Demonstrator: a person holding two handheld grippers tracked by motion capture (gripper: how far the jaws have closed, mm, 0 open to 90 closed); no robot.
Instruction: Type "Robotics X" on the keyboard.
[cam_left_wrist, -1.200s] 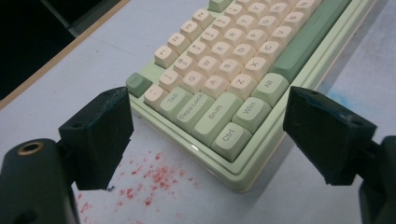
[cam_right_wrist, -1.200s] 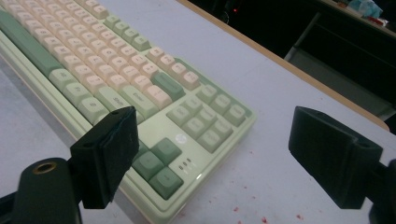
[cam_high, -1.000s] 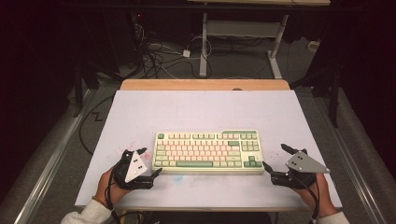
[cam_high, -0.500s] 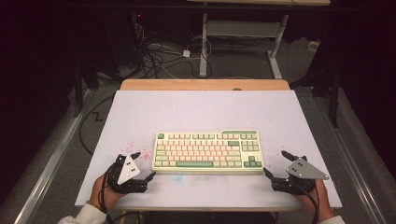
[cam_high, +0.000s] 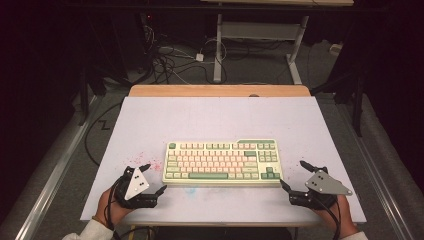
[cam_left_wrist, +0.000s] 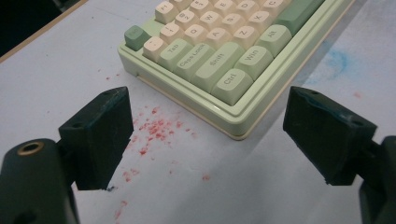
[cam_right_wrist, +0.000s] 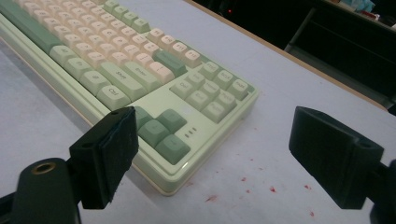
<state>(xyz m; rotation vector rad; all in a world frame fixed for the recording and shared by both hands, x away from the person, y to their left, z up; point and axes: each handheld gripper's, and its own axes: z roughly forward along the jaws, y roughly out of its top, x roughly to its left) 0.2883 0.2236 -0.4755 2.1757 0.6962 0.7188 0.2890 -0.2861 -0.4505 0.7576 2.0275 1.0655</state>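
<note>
The keyboard (cam_high: 223, 163) serves as the landmark: a pale green board with cream and green keys, lying flat in the near half of the white table (cam_high: 220, 117), its long side running across.

Off its left near corner sits the left gripper (cam_high: 152, 180), held in a hand (cam_high: 107, 207) at the table's near edge. Its jaws stand wide apart with nothing between them, aimed at that corner but not touching the board. In the left gripper view, red specks (cam_left_wrist: 156, 128) dot the tabletop just beside the keyboard's corner where the Ctrl key (cam_left_wrist: 232, 80) sits, and a faint blue smudge (cam_left_wrist: 337, 59) lies off the board's front edge.

Off the keyboard's right near corner sits the right gripper (cam_high: 295, 176), jaws likewise spread and empty, close to the corner with the green arrow keys (cam_right_wrist: 161, 130). A few more red specks (cam_right_wrist: 243, 184) lie on the table beside that corner.
</note>
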